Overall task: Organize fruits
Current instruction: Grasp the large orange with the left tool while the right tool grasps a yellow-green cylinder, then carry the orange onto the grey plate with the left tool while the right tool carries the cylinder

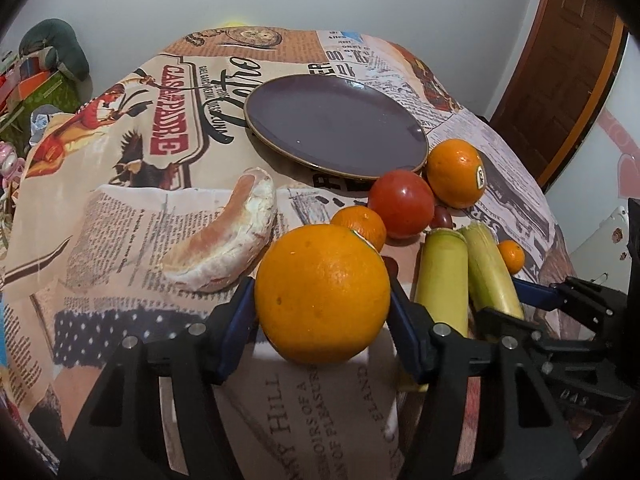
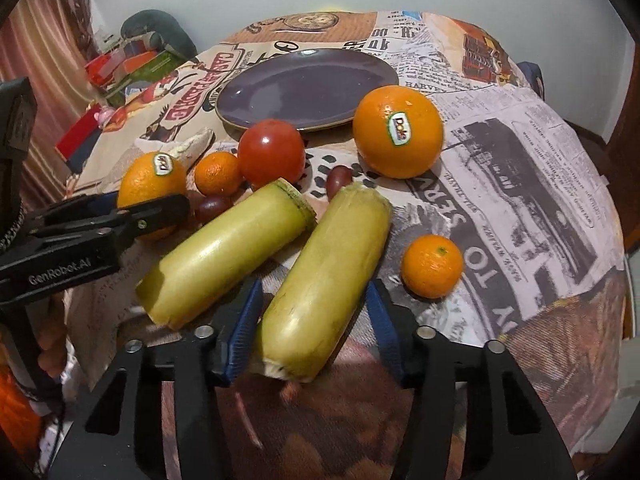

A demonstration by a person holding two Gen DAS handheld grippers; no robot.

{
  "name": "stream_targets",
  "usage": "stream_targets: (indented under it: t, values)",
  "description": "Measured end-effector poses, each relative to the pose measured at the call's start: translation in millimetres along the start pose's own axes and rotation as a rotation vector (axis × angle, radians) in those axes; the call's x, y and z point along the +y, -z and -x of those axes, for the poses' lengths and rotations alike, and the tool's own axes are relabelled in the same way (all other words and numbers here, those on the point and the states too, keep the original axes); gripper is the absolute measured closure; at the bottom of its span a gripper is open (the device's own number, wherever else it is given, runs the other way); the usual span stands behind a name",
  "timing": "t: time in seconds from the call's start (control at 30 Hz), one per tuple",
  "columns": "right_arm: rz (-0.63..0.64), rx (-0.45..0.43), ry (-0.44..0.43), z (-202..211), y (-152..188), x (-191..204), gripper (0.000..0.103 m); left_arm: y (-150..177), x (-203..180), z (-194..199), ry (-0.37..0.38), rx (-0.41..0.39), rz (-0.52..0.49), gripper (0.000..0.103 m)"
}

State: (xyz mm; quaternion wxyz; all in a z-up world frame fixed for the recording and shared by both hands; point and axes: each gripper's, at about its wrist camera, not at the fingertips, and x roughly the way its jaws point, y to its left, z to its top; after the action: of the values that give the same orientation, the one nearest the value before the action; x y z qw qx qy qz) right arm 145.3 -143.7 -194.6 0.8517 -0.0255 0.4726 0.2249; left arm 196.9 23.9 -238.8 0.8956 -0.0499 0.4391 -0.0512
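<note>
The bench [image 1: 132,216] is round and draped in a cloth printed with old newspaper pages and vintage adverts. A pale wall stands behind it, with a brown wooden door [image 1: 560,80] at 2 o'clock in the left wrist view and a heap of household clutter [image 1: 36,80] at 9 o'clock.

A dark purple plate [image 1: 336,124] sits toward the far side of the bench, nothing on it.

The left gripper [image 1: 322,312] is clenched on a large orange [image 1: 322,292], blue pads pressed to both sides of it. The right gripper [image 2: 314,316] brackets a pale green corn cob [image 2: 324,284]; whether its pads actually press the cob I cannot tell. That cob's long axis runs from the gripper at 6 o'clock up toward 1 o'clock in the right wrist view, cut end nearest the camera. A second corn cob [image 2: 228,256] lies just beside it, at 9 o'clock from it, axis tilted toward 2 o'clock.

Count: two large oranges, the other one [image 2: 398,132] by the plate rim with a Dole sticker; two small mandarins, one [image 2: 218,173] beside the tomato [image 2: 271,152] and one [image 2: 432,266] alone at 3 o'clock; one tomato; two corn cobs; two dark grapes [image 2: 339,178]; one bread roll [image 1: 224,236] at 9 o'clock of the held orange.
</note>
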Motion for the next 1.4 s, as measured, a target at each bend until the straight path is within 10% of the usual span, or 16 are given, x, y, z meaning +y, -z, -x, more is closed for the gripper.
stream_targets:
  t: [0.83,1.4]
  values:
    - [0.004,-0.002,0.025,-12,-18,-7,0.065,-4,4,23,-0.028,-0.056,0.007,0.041]
    - [0.060,-0.203,0.046,59,-45,6,0.068,-36,-5,84,-0.062,-0.241,-0.034,0.041]
